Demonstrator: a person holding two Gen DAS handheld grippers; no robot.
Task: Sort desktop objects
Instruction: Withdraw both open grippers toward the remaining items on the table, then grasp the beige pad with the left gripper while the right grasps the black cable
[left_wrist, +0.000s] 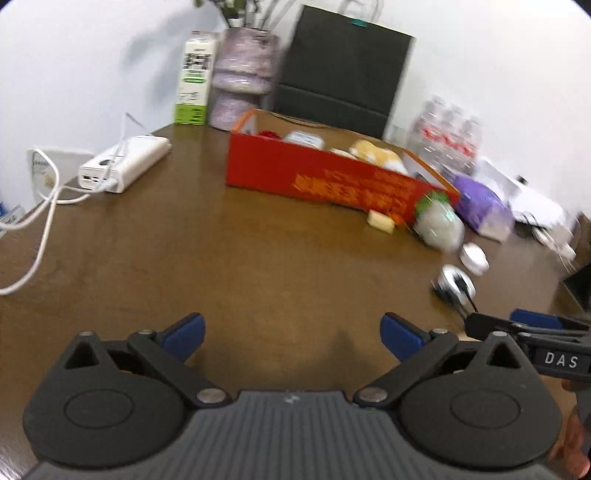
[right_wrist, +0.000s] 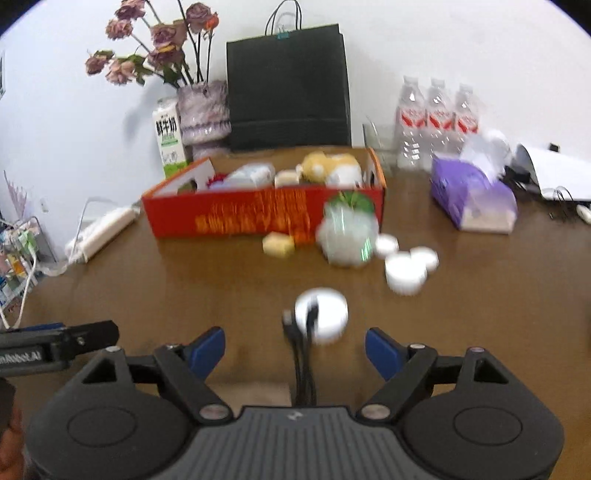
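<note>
A red cardboard box (left_wrist: 332, 182) (right_wrist: 236, 218) holding a yellow plush toy (right_wrist: 328, 166) and other items stands on the brown table. In front of it lie a yellow block (right_wrist: 279, 244), a clear wrapped ball with a green top (right_wrist: 347, 236), small white jars (right_wrist: 404, 273) and a white round charger with a black cable (right_wrist: 321, 314) (left_wrist: 454, 282). My left gripper (left_wrist: 291, 338) is open and empty above bare table. My right gripper (right_wrist: 295, 350) is open, with the charger just ahead between its fingers, apart from them.
A purple tissue pack (right_wrist: 472, 195), water bottles (right_wrist: 436, 118), a black paper bag (right_wrist: 288, 85), a vase of dried flowers (right_wrist: 203, 110) and a milk carton (right_wrist: 170, 136) line the back. A white power strip with cables (left_wrist: 122, 164) lies left.
</note>
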